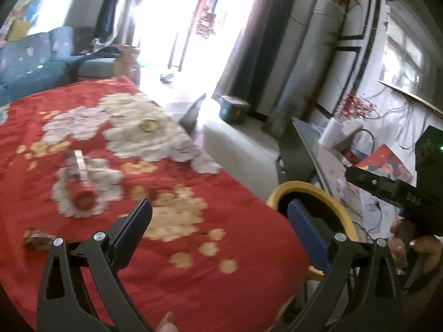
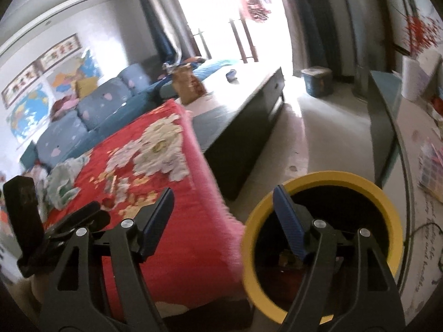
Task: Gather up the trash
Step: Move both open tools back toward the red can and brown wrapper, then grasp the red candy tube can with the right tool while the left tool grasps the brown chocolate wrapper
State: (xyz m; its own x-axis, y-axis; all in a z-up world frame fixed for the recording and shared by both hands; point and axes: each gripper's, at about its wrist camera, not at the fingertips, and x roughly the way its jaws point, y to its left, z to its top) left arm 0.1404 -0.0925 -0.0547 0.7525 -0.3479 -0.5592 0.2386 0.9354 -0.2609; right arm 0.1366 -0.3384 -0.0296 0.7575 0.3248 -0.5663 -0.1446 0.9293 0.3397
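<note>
A yellow-rimmed trash bin (image 2: 326,182) stands on the floor beside a table covered in a red flowered cloth (image 1: 193,276). It also shows in the left wrist view (image 1: 313,191). A red can (image 1: 80,191) lies on the cloth, with a small wrapper (image 1: 36,240) near the front left. My left gripper (image 1: 218,221) is open and empty above the cloth's near right part. My right gripper (image 2: 224,207) is open and empty, its right finger over the bin's mouth. Some trash lies at the bin's bottom (image 2: 288,260). A crumpled pale cloth (image 2: 63,182) lies at the table's left.
A blue sofa (image 2: 91,110) runs behind the table. A low dark table (image 2: 249,116) stands beyond, with a brown bag (image 2: 188,83). A glass-topped stand (image 2: 393,127) with a white roll (image 2: 415,80) is at right. A blue tub (image 2: 317,80) sits on the floor.
</note>
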